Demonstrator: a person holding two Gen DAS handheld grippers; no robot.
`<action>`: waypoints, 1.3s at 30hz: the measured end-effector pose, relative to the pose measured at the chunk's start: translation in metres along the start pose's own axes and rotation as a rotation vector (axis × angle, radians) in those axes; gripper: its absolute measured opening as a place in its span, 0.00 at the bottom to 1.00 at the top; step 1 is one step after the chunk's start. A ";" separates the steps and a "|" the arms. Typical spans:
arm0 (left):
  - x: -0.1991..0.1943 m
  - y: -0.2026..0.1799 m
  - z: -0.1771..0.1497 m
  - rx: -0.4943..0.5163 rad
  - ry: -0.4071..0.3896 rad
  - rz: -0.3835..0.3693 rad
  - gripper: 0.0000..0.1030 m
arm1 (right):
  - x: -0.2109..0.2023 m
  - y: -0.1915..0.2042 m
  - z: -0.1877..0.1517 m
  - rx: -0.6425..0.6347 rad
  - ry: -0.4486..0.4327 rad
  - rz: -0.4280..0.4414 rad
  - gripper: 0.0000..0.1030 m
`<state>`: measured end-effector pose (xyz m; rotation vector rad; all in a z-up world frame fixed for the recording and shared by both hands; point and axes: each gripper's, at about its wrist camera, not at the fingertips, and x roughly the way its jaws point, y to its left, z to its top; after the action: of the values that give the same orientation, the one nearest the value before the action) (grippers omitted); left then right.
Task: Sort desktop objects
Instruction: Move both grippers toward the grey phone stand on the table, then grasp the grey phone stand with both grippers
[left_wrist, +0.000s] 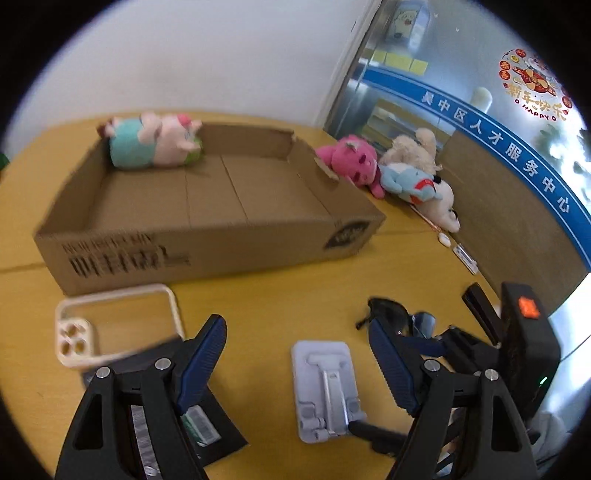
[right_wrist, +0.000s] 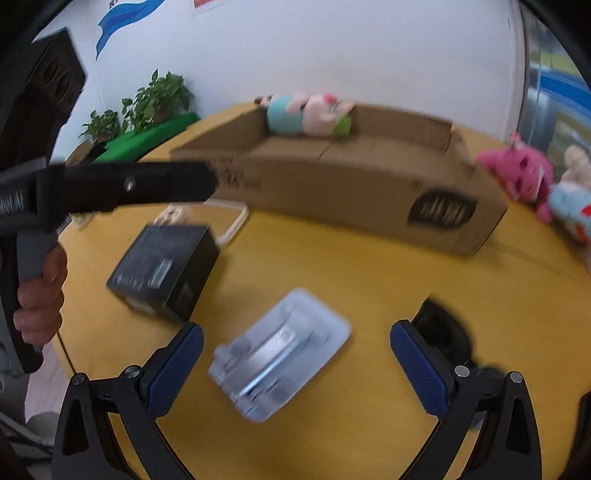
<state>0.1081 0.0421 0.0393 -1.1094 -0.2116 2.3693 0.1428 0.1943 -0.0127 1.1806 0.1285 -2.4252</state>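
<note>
Left gripper (left_wrist: 297, 354): jaws spread wide, nothing held.
Right gripper (right_wrist: 297, 360): jaws spread wide, nothing held.
Phone stand (left_wrist: 325, 387): laid flat on the yellow table (left_wrist: 280, 295), framed between both grippers' fingers.
Black box (right_wrist: 166, 267): beside the stand.
Cardboard box (left_wrist: 207, 206): farther back, a pig plush (left_wrist: 155, 142) seen inside.

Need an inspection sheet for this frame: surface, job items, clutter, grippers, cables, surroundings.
Surface: yellow table, seam visible.
Job's things: cardboard box open, holding one plush pig; phone stand, phone case, black box and sunglasses on the table.
Clutter: three plush toys piled right of the box.
Grippers: left gripper open, empty, stand ahead; right gripper open, empty, above the stand.
Cables: thin line and a small white device at the table's right edge; unclear.
Surroundings: white wall, glass partition, potted plants.
</note>
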 end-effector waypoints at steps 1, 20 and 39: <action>0.007 0.001 -0.003 -0.011 0.031 -0.007 0.77 | 0.006 0.001 -0.007 0.010 0.019 0.005 0.99; 0.091 -0.026 -0.022 -0.037 0.339 -0.098 0.76 | 0.017 -0.022 -0.048 0.068 0.041 -0.019 0.75; 0.102 -0.023 -0.025 -0.094 0.305 -0.019 0.45 | 0.028 -0.020 -0.027 0.116 0.041 0.011 0.73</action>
<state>0.0817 0.1121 -0.0375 -1.4870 -0.2251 2.1568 0.1387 0.2100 -0.0528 1.2782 -0.0066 -2.4278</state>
